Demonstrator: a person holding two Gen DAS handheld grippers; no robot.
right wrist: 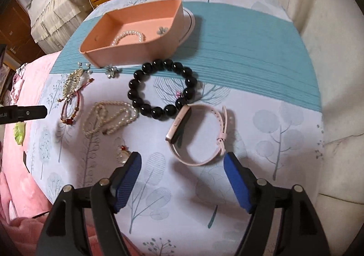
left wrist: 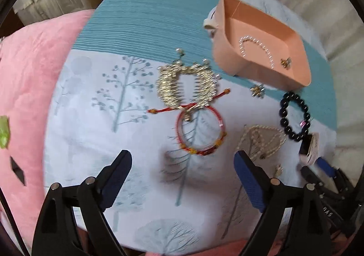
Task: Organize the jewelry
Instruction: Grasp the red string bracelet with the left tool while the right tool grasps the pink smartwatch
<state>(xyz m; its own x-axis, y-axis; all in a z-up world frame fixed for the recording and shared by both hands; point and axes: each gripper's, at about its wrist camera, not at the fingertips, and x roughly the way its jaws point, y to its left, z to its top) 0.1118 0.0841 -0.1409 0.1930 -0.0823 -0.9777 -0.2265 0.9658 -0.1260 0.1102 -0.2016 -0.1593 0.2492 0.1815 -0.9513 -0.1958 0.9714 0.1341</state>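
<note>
On the tree-print bed cover sits a pink tray holding a pearl bracelet and a flower earring. Black beads, a pink watch, pearls and a red cord bracelet lie loose nearby, blurred in the left view. Left gripper and right gripper both gape wide, empty.

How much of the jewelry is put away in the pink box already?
Done: a small pearl bracelet and a flower earring lie in the pink box. In hand: nothing; both grippers are open. Left: black bead bracelet, pink watch, pearl necklace, red bracelet, gold piece, second earring.
</note>
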